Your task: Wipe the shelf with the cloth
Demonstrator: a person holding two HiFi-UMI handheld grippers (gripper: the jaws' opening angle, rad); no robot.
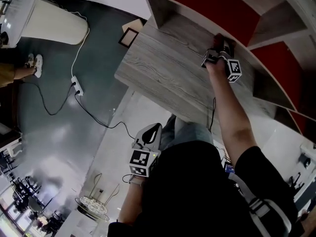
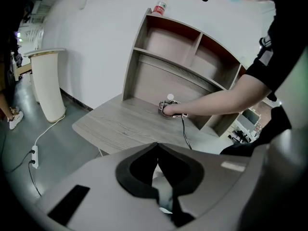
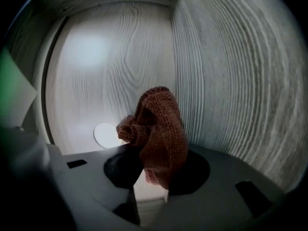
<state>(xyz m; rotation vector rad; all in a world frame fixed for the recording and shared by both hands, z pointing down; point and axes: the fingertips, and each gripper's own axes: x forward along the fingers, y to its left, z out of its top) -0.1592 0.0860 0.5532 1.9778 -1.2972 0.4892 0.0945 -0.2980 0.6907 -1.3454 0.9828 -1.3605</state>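
Cloth of rust-brown knit is clamped in the right claw, whose two jaws press on its lower end. The cloth's long axis runs straight out along the jaws, away from the claw. Its bunched free end points toward an inside corner of a grey wood-grain shelf and curls a little to the left. Whether the cloth touches the wood cannot be told. A small white round disc sits on the panel just left of the cloth. In the head view, the right claw is deep in the lower compartment of the shelf, at the back edge of the grey wood-grain surface, and the person's bare forearm stretches across that surface. The upper compartments have red back panels. The left claw hangs low beside the person's body, off the near edge of the surface and well apart from the shelf. In its own view the left claw has its jaws together with nothing between them. A clear bottle with a red cap stands upright on top of the shelf. A white power strip lies on the dark floor to the left.
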